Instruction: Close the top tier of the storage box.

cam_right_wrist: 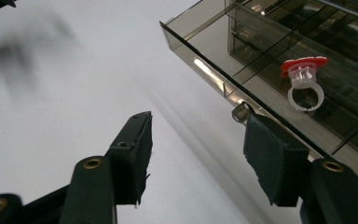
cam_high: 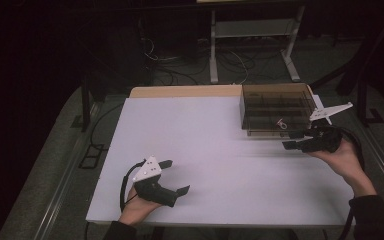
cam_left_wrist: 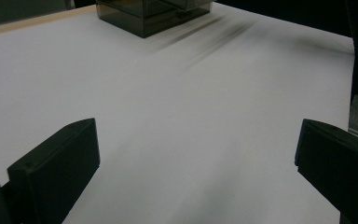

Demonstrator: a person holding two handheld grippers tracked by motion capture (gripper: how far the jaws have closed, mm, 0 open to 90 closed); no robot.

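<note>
A small toy ring (cam_right_wrist: pixel 304 83), clear plastic with a red top, lies in a front compartment of the smoked plastic organiser box (cam_high: pixel 276 107), close behind the box's front wall, so it can be reached only from above or once the compartment is drawn out. The box stands at the far right corner of the white table (cam_high: pixel 215 150). A small latch or pull (cam_right_wrist: pixel 240 112) juts from its front edge. The right gripper (cam_high: pixel 291 140) hovers just in front of that wall, held level and pointing across the front of the box; in the right gripper view one jaw sits right by the latch, the other over bare table, and the jaws stand partly apart with nothing between them, likely lining up to work the latch or the front. The left gripper (cam_high: pixel 175 177) rests near the table's front left, well apart from the box, jaws wide and empty, seemingly parked out of the way
</note>
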